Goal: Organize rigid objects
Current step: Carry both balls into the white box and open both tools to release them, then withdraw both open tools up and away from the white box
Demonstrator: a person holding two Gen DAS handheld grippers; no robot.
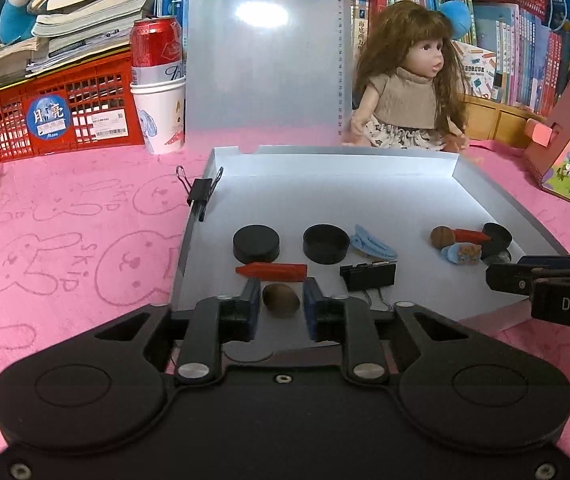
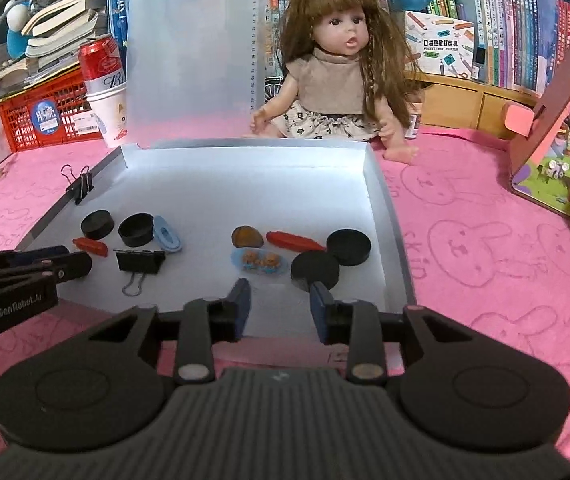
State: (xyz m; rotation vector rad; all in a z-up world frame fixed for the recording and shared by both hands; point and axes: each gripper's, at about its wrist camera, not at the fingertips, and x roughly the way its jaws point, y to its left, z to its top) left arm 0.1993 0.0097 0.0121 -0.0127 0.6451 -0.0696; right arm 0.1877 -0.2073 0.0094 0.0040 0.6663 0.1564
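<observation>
A shallow white tray [image 1: 325, 200] lies on the pink cloth and holds two groups of small objects. The left group is two black pucks [image 1: 256, 244], a red crayon [image 1: 272, 272], a blue hair clip [image 1: 373, 242], a black binder clip [image 1: 368, 276] and a brown nut [image 1: 281, 299]. My left gripper [image 1: 281, 286] is open, its blue pads on either side of that nut with a thin gap each side. The right group is a nut [image 2: 247, 236], a crayon [image 2: 295, 240], a blue bear clip [image 2: 259, 261] and two pucks [image 2: 315, 270]. Open and empty, my right gripper [image 2: 279, 285] hovers just before the near puck.
A doll [image 2: 337, 80] sits behind the tray, whose lid [image 1: 265, 60] stands upright. A can in a paper cup [image 1: 159, 92] and a red crate [image 1: 61, 116] are at back left. A colourful box [image 2: 557, 152] leans at right. A binder clip [image 1: 201, 192] grips the tray's left wall.
</observation>
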